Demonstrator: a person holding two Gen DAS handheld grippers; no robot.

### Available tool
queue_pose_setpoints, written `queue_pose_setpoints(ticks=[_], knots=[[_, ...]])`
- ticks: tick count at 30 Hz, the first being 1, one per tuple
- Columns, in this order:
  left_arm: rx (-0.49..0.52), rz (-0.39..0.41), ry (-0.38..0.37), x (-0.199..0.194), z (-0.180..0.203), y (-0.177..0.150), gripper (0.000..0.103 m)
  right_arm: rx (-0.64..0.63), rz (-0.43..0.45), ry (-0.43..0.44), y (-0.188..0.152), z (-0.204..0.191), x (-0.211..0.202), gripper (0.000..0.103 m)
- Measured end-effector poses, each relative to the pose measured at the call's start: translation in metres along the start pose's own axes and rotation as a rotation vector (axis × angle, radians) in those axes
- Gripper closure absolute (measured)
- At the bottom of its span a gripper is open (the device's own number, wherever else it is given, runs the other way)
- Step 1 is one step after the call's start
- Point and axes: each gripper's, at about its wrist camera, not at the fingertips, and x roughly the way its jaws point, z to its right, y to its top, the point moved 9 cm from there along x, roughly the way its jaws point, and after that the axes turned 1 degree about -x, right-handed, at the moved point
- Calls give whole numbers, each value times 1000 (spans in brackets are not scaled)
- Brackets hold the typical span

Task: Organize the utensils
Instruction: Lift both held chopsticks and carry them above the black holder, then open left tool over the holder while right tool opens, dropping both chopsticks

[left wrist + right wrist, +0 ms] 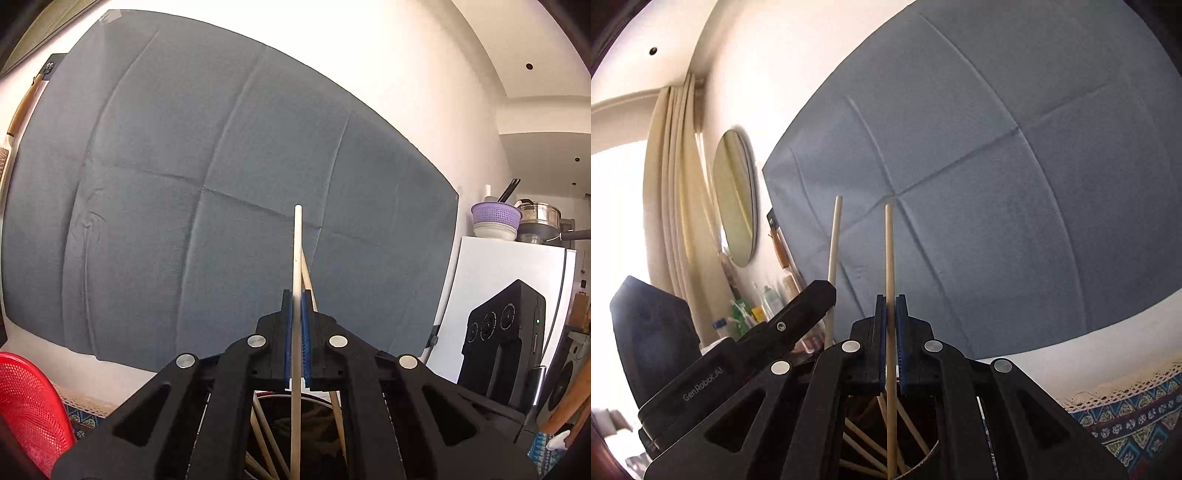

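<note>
The left claw (296,306) is closed on one pale chopstick (296,258), which is pressed between its blue pads (305,317). The stick stands almost upright, its top end well above the fingertips and its lower part going down into a dark round container (295,417) directly under the claw. Other chopsticks (264,435) lean at different angles inside this container. The claw points level toward a grey cloth (184,184) that hangs on the white wall.

The right claw (891,314) is also closed, gripping a second chopstick (889,258) between its blue pads (901,332). This stick is upright too, and its lower part reaches into the same kind of dark container (923,458), where several loose sticks (864,443) lie crossed. In the right wrist view the left claw (816,295) appears just beside, on the left, with its own chopstick (834,236) rising above it; the two held sticks are near each other and almost parallel.

A red mesh basket (29,406) sits at the left, and a patterned cloth (1137,417) covers the desk at the right.
</note>
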Motion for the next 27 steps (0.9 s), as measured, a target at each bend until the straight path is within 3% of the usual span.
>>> queue_pose_setpoints(ticks=[13, 20, 27], knots=[[177, -40, 44, -34, 17, -2, 98, -96, -50, -43, -13, -21, -27, 98], [267, -134, 87, -49, 18, -19, 98, -132, -97, -101, -25, -23, -44, 98], [285, -257, 139, -46, 8, -41, 98, -215, -200, -183, -40, -32, -42, 98]])
